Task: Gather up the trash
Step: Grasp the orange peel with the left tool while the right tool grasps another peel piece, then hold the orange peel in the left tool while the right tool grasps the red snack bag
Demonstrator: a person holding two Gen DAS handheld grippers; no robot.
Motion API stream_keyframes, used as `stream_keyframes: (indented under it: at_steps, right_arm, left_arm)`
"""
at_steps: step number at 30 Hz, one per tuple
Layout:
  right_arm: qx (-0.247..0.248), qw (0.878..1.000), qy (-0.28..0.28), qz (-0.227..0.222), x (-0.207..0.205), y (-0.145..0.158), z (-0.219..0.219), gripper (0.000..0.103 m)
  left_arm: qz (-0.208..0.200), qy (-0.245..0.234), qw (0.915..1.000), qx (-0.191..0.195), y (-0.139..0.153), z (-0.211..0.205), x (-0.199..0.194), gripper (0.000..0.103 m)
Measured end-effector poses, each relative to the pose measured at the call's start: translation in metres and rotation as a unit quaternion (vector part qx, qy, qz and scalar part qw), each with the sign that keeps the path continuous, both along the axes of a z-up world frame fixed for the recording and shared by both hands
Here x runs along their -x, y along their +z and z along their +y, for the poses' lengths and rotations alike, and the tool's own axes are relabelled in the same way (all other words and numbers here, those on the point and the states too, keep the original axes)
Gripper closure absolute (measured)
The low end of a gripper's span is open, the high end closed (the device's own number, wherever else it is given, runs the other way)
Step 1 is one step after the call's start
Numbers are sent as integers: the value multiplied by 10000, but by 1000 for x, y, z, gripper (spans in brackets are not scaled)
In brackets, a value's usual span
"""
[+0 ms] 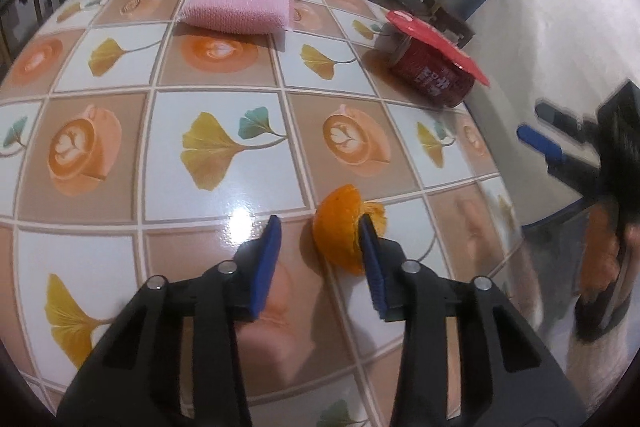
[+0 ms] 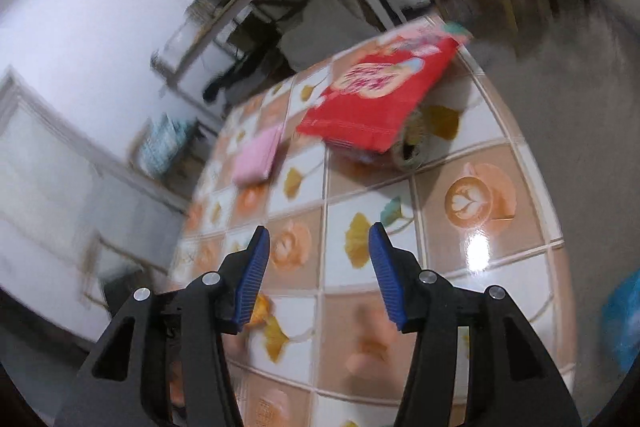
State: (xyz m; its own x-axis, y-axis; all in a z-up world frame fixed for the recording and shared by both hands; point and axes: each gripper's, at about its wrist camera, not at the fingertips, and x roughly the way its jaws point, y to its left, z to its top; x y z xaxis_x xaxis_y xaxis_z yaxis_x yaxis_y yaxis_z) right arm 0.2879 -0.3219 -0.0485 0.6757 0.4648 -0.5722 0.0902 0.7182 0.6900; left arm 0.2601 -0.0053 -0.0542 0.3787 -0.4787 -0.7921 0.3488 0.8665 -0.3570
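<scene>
On the tiled worktop [image 1: 224,195], an orange peel [image 1: 340,227] lies against the inner face of the left tool's [image 1: 320,227] right finger, jaws spread. The grab seems underway; next, close on it. The right tool [image 2: 319,235] hovers open and empty.

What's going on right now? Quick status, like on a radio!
Left gripper open, straddling the orange peel on the table. Right gripper open, empty, blurred. Red cup and pink sponge beyond. Path clear.
</scene>
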Motion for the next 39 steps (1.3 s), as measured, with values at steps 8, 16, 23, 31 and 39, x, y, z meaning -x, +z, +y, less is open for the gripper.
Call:
stream_keyframes:
  at_steps: [8,16,23,31,39]
  right_arm:
    - [-1826,9811,-514,380,-41,-39,-59,53]
    - [-2188,9712,-566,758,-62,-63,-59,67]
    - [-2401,9673,-481,658,-60,-69,-53,99]
    - [-2307,9721,-71,424,-15,-47,-38,100]
    - [-1674,9786,969,708,81,-40,1,100]
  left_arm:
    - [68,46,10000,4,-1,3,-1,86]
    - [94,80,9999,32,-2,5,0,89]
    - [102,115,9999,76,-3,8,2,91]
    - [114,193,9997,134,-2,13,4,93]
    - [122,302,9993,169,-3,25,11,93]
